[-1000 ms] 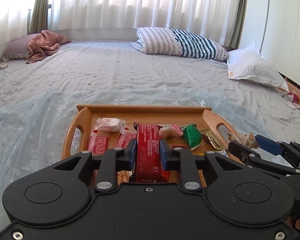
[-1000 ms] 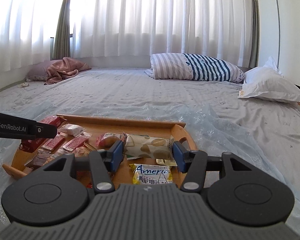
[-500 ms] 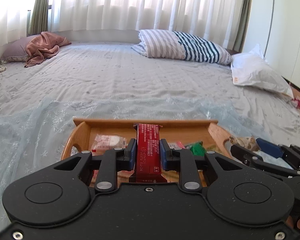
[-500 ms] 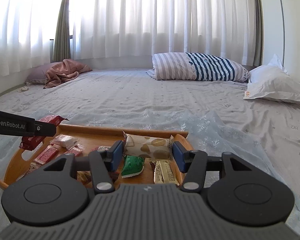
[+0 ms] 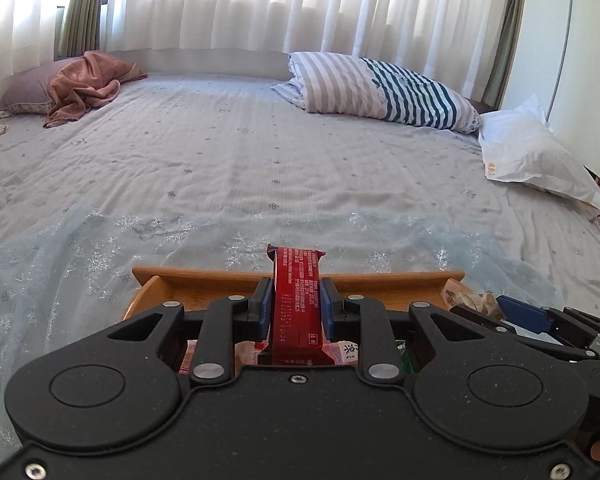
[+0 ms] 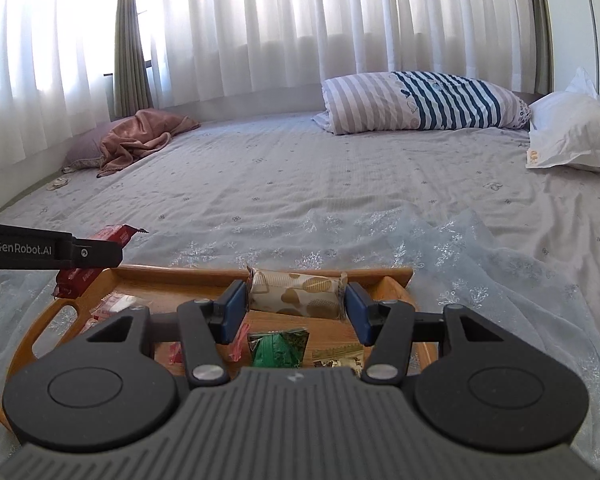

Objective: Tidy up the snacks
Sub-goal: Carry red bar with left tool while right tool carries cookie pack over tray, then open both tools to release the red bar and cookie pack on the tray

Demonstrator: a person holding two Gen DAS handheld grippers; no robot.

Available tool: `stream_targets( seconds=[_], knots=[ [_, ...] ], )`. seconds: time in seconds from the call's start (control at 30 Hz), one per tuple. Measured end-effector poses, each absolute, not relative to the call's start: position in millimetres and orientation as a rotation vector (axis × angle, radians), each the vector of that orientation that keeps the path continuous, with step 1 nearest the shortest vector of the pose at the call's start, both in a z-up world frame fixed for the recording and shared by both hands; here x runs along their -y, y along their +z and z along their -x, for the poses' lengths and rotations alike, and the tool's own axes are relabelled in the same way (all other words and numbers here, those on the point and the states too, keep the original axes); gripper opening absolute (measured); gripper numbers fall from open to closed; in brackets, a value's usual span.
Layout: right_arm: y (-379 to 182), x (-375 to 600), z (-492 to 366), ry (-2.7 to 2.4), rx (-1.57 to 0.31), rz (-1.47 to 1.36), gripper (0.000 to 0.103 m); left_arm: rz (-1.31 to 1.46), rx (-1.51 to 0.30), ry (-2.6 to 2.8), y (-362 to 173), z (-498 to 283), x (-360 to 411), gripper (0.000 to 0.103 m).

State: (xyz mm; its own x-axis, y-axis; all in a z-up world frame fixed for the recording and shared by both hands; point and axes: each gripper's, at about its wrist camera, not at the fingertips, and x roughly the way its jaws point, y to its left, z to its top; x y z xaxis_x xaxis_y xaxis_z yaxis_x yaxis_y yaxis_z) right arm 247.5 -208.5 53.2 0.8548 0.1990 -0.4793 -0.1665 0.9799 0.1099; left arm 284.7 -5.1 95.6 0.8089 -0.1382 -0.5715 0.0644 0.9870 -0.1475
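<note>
While hovering over the wooden tray (image 6: 204,276) on the bed (image 5: 260,168), left gripper (image 5: 296,314) clamped nearly all the way shut on a red snack bar (image 5: 298,300), pinched lengthwise with the far end poking up past the fingers. Right gripper (image 6: 296,306) about half open but pressing on both ends of a beige patterned snack pack (image 6: 296,294), held crosswise above the tray. Rest of the snacks down in the tray: a green packet (image 6: 278,350), a gold wrapper (image 6: 336,356), some small pink-and-white packets (image 6: 116,304) toward the left handle. Biggest worry, probably: that beige pack gripped only by its ends, so likely to buckle or pop out with any quick swing. Red bar looks safer, though a slick wrapper could slide through the pads if tilted further. Also both grippers pretty close side by side, so easy to bump one into the other and knock something loose. And a soft bed under a tray plus that crinkly sheer cloth (image 5: 80,248) means a wobbly landing spot, so a drop could bounce off the rim onto the covers.
</note>
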Motion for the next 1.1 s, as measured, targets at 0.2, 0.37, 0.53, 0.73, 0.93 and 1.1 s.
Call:
stream_targets(
  seconds=[0.2,0.37,0.53,0.73,0.93,1.1],
  knots=[
    [47,207,-277,0.225,-0.568,-0.081,0.057,0.118,-0.667,-0.103,83,-314,6,0.023],
    [39,201,-298,0.231,-0.609,-0.057,0.057,0.112,-0.691,-0.092,72,-333,9,0.023],
    [30,190,-311,0.235,-0.631,-0.026,0.057,0.099,-0.72,-0.065,57,-350,12,0.023],
    [18,182,-317,0.237,-0.656,-0.005,0.057,0.097,-0.749,-0.043,40,-359,10,0.023],
    [11,183,-320,0.229,-0.669,-0.005,0.058,0.09,-0.762,-0.039,32,-363,10,0.023],
    [10,184,-322,0.218,-0.682,-0.016,0.058,0.085,-0.771,-0.031,27,-367,10,0.023]
  ],
)
